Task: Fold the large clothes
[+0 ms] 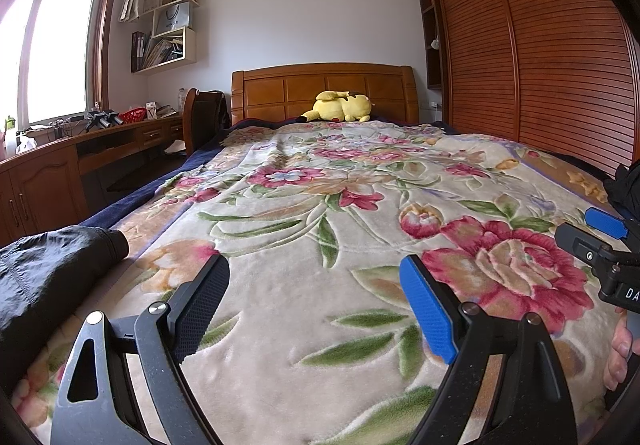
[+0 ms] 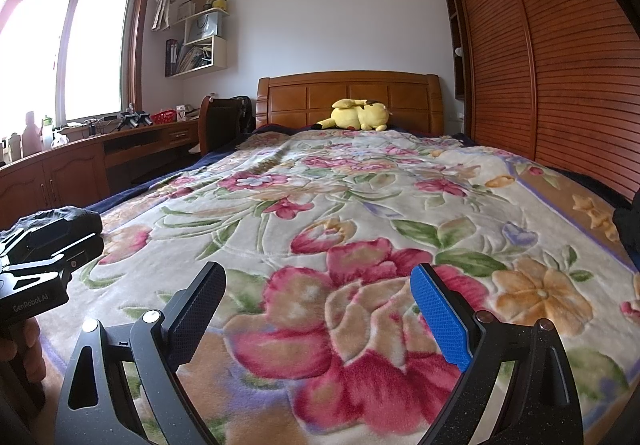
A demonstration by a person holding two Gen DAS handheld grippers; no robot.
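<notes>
Hovering over the floral blanket (image 1: 304, 285), left gripper (image 1: 316, 305) and right gripper (image 2: 320, 309) jaws spread wide.

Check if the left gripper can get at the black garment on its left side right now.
Probably yes. The left gripper is open and empty above the floral blanket, and the black garment lies just to its left on the bed with nothing visible between them.

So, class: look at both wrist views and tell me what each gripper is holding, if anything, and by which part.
Nothing is held. The left gripper and the right gripper are both open over the floral blanket; the black garment lies untouched beside them.
</notes>
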